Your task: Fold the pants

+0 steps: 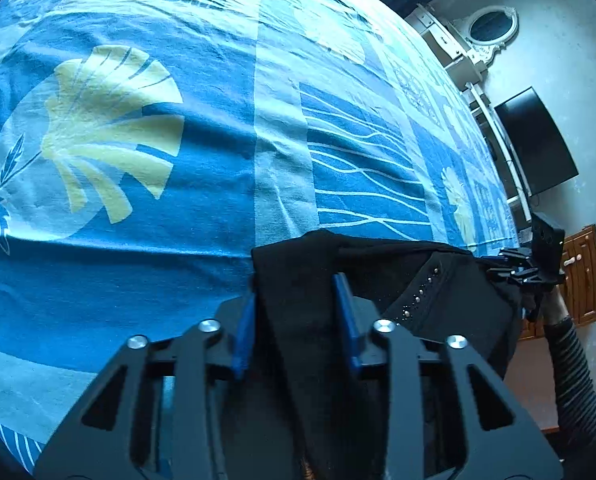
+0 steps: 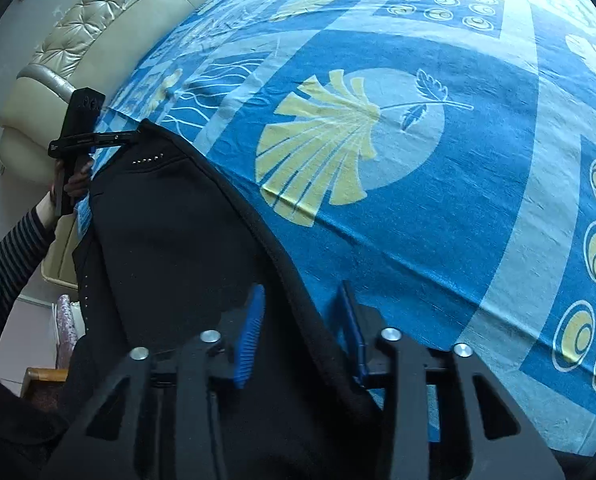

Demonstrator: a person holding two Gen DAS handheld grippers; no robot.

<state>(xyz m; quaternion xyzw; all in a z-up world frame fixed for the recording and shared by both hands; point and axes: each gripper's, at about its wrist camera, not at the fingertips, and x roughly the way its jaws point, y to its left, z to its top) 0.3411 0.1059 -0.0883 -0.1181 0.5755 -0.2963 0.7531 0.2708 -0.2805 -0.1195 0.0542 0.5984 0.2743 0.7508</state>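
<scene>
Left gripper (image 1: pixel 298 312): its blue pads (image 1: pixel 244 336) are pinched on a thick fold of the black pants (image 1: pixel 450 304), which fills the gap between the jaws and runs back toward the camera.
Pants, left wrist view: from the left jaws the cloth stretches rightward, above the bedsheet (image 1: pixel 158 260), to the right gripper (image 1: pixel 534 268); a row of small metal studs (image 1: pixel 418 296) runs diagonally across it.
Right gripper, left wrist view: seen at the far right edge of the cloth, with a striped sleeve (image 1: pixel 574 368) below it; how its jaws stand cannot be told from here.
Left gripper, right wrist view (image 2: pixel 132 136): at the far left, its tip at the upper corner of the pants (image 2: pixel 170 232).
Right gripper (image 2: pixel 302 328): the hemmed edge of the pants passes between its blue pads (image 2: pixel 250 332), which grip it; the cloth hangs to the left and below.
Bedsheet (image 2: pixel 438 240): blue, with pale leaf and ring prints, lying to the right of the pants.
Headboard (image 2: pixel 98 36): cream, tufted, upper left.
</scene>
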